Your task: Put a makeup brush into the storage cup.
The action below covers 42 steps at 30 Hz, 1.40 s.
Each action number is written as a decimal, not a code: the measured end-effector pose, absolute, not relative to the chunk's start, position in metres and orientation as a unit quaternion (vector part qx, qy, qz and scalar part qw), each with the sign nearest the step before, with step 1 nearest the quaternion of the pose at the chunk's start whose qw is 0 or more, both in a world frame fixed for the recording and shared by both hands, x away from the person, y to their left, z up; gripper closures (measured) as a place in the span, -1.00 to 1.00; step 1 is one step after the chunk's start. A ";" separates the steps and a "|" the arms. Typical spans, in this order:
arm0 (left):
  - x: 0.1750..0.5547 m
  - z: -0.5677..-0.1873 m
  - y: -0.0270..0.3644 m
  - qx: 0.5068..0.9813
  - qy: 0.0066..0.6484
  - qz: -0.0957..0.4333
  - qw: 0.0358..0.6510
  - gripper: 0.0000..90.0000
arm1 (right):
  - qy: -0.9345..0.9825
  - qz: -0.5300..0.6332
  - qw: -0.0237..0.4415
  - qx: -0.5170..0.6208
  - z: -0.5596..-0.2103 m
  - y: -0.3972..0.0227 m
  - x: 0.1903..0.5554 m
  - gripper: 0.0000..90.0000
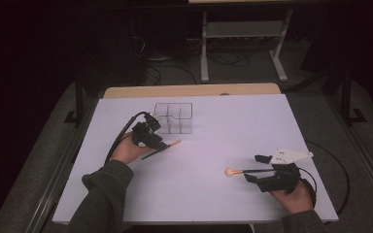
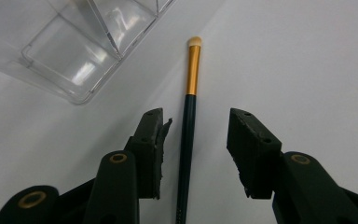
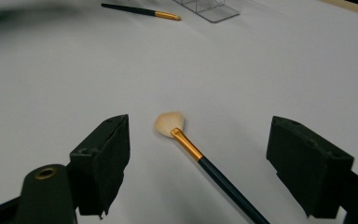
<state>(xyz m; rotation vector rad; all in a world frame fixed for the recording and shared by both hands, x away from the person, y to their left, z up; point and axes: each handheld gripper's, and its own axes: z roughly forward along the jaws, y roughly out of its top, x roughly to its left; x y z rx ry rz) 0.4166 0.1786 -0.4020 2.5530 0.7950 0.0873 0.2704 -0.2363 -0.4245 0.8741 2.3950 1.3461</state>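
Observation:
A thin make-up brush (image 2: 192, 79) with a dark handle, gold ferrule and small pale tip lies on the white table (image 1: 223, 126). My left gripper (image 2: 196, 123) hangs over it, jaws open on either side of the handle, and neither pad touches it. In the high view this left gripper (image 1: 161, 147) sits left of centre, just in front of the clear organizer (image 1: 175, 118). A fan brush (image 3: 186, 142) with a pale fanned head lies between the wide open jaws of my right gripper (image 3: 198, 135), untouched. In the high view the right gripper (image 1: 253, 168) is near the front right.
The clear plastic organizer (image 2: 79, 42) with several empty compartments stands close beyond the thin brush's tip. A wooden strip (image 1: 189, 90) edges the far side of the table. Cables trail from both grippers, and a metal frame (image 1: 243, 43) stands on the floor beyond.

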 end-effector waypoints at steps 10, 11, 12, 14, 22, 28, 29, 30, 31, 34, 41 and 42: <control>0.421 -0.414 0.173 0.932 0.293 0.024 0.212 0.43 | 0.825 0.462 0.129 0.299 -0.425 -0.236 0.271 -0.54; 0.422 -0.415 0.173 0.933 0.291 0.024 0.210 0.44 | 0.825 0.462 0.129 0.299 -0.425 -0.236 0.271 -0.54; 0.422 -0.416 0.173 0.933 0.293 0.023 0.210 0.46 | 0.826 0.462 0.128 0.298 -0.425 -0.236 0.271 -0.54; 0.422 -0.417 0.173 0.932 0.296 0.024 0.208 0.49 | 0.826 0.461 0.128 0.297 -0.425 -0.236 0.271 -0.54; 0.422 -0.421 0.170 0.932 0.302 0.024 0.200 0.58 | 0.827 0.463 0.128 0.293 -0.424 -0.235 0.270 -0.54; 0.422 -0.420 0.168 0.938 0.288 0.031 0.190 0.63 | 0.831 0.458 0.126 0.290 -0.425 -0.233 0.270 -0.54; 0.421 -0.420 0.168 0.939 0.286 0.032 0.186 0.65 | 0.832 0.457 0.126 0.289 -0.425 -0.233 0.270 -0.54; 0.421 -0.420 0.168 0.940 0.285 0.035 0.185 0.66 | 0.833 0.456 0.127 0.286 -0.425 -0.233 0.270 -0.54; 0.421 -0.420 0.168 0.939 0.286 0.035 0.186 0.68 | 0.833 0.456 0.127 0.286 -0.425 -0.233 0.270 -0.54; 0.420 -0.420 0.167 0.942 0.282 0.042 0.179 0.74 | 0.832 0.457 0.127 0.288 -0.425 -0.233 0.270 -0.54; 0.419 -0.420 0.164 0.944 0.276 0.053 0.172 0.82 | 0.833 0.457 0.129 0.285 -0.425 -0.233 0.269 -0.53; 0.418 -0.419 0.164 0.945 0.276 0.053 0.170 0.83 | 0.833 0.457 0.129 0.285 -0.425 -0.233 0.269 -0.53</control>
